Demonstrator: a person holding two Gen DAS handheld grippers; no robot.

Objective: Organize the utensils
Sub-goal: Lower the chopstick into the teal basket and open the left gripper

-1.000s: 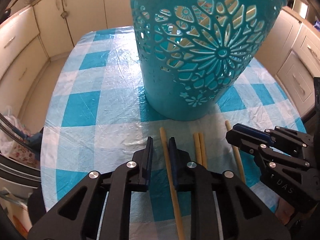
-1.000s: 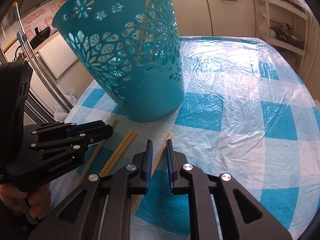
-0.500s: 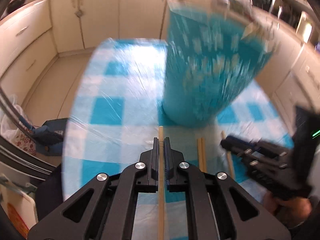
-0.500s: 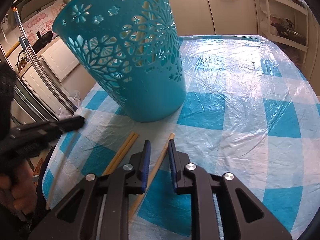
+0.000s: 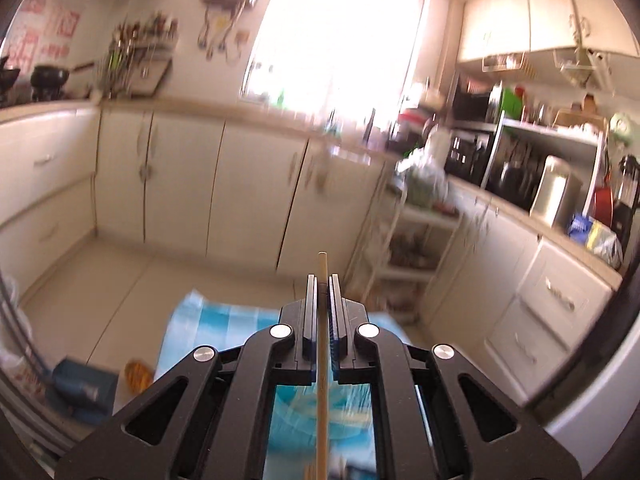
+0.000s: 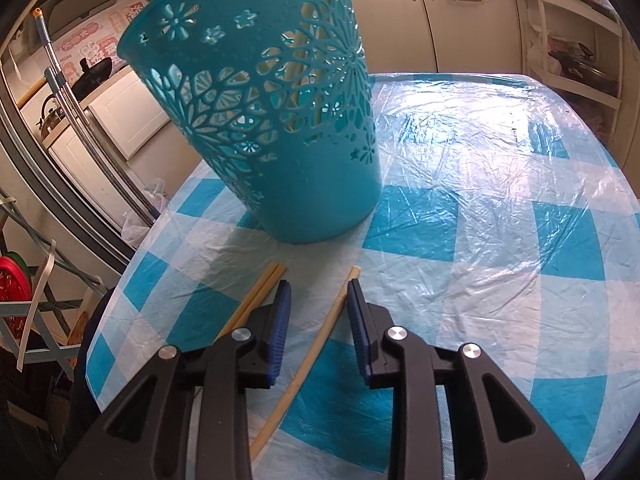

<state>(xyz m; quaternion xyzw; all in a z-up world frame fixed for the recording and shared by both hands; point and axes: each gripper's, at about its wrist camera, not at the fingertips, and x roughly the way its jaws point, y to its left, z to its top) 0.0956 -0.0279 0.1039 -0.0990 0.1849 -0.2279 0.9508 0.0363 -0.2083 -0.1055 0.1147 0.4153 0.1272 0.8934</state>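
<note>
Now we pinch one chopstick [image 5: 322,344] tight in our left tool [image 5: 322,280], high up so it can drop into the blue basket [image 6: 280,120]. Our right tool [image 6: 316,300] is wide open around another chopstick [image 6: 320,340] near the bench's [image 6: 500,240] front edge, ready to grab it. Two more sticks [image 6: 256,300] lie just beside.

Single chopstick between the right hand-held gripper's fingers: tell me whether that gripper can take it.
Probably yes. The right hand-held gripper is open, its fingers straddling the single chopstick lying flat on the tablecloth, with nothing between them.
</note>
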